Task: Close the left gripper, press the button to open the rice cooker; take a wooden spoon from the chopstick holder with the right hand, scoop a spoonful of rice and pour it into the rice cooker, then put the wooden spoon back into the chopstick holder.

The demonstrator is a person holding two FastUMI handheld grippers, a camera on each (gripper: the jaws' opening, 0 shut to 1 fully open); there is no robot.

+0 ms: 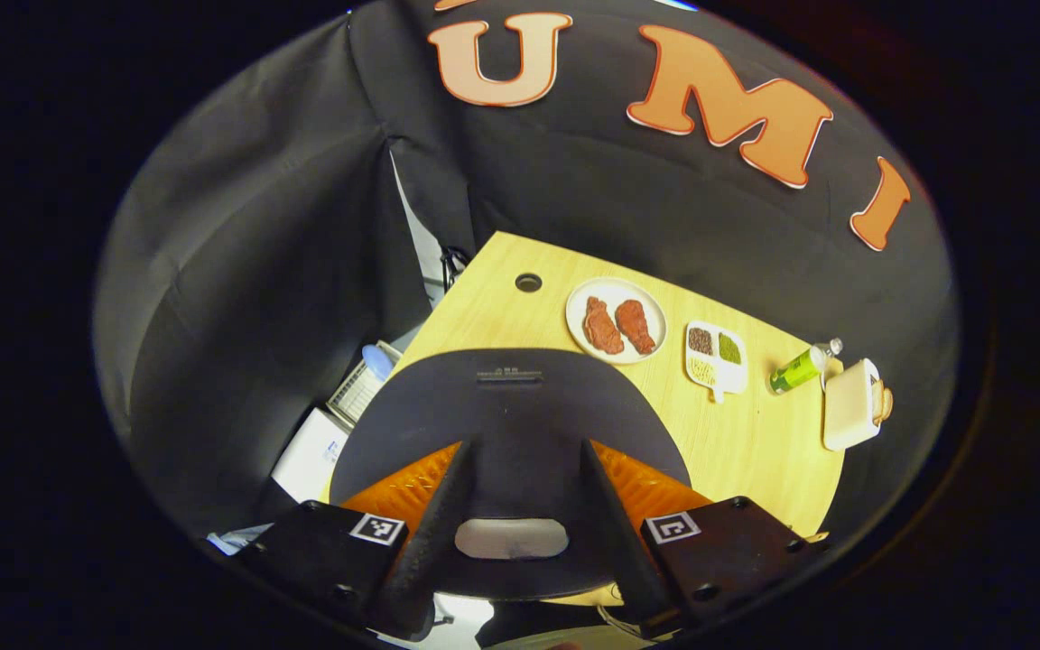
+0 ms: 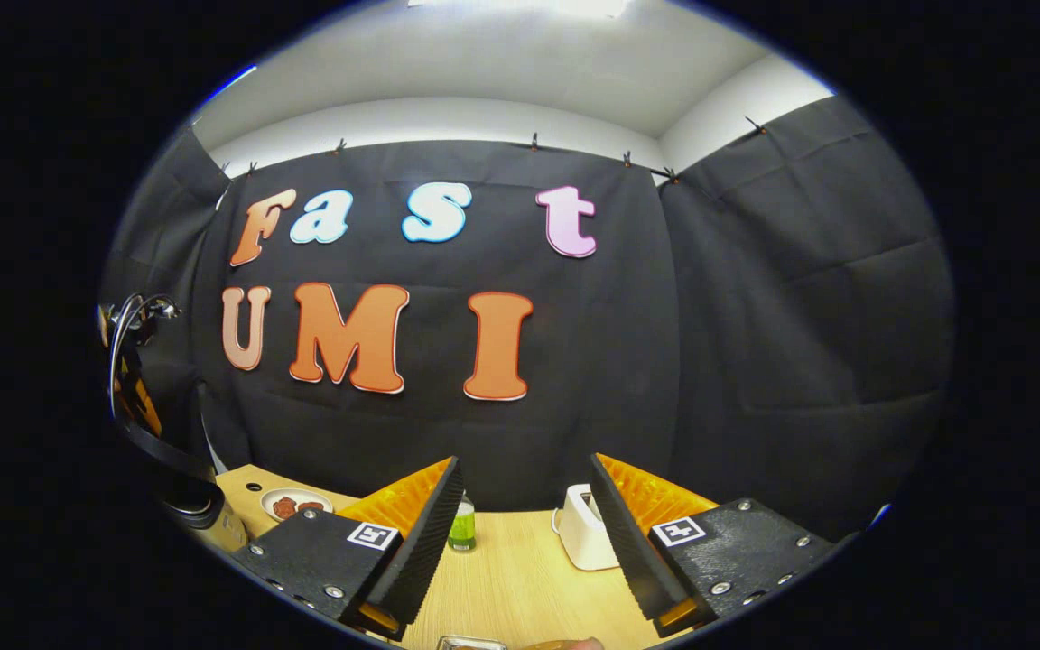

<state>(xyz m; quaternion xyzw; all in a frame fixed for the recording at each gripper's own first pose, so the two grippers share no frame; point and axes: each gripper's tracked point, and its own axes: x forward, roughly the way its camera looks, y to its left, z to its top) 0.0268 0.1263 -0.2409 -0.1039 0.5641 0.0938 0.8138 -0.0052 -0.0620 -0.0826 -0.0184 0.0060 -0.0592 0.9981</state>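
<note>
Hovering above the rice cooker (image 1: 511,406), the left gripper (image 1: 513,506) holds its fingers spread apart over the dark lid, grasping nothing.

Beyond the cooker, the wooden table (image 1: 755,451) carries a plate of red meat pieces (image 1: 616,320), a divided dish (image 1: 716,358), a green bottle (image 1: 802,366) and a white toaster (image 1: 852,404). In the right gripper view, the right gripper (image 2: 520,533) is likewise released and empty, raised over the table with the bottle and toaster near the far wall.
</note>
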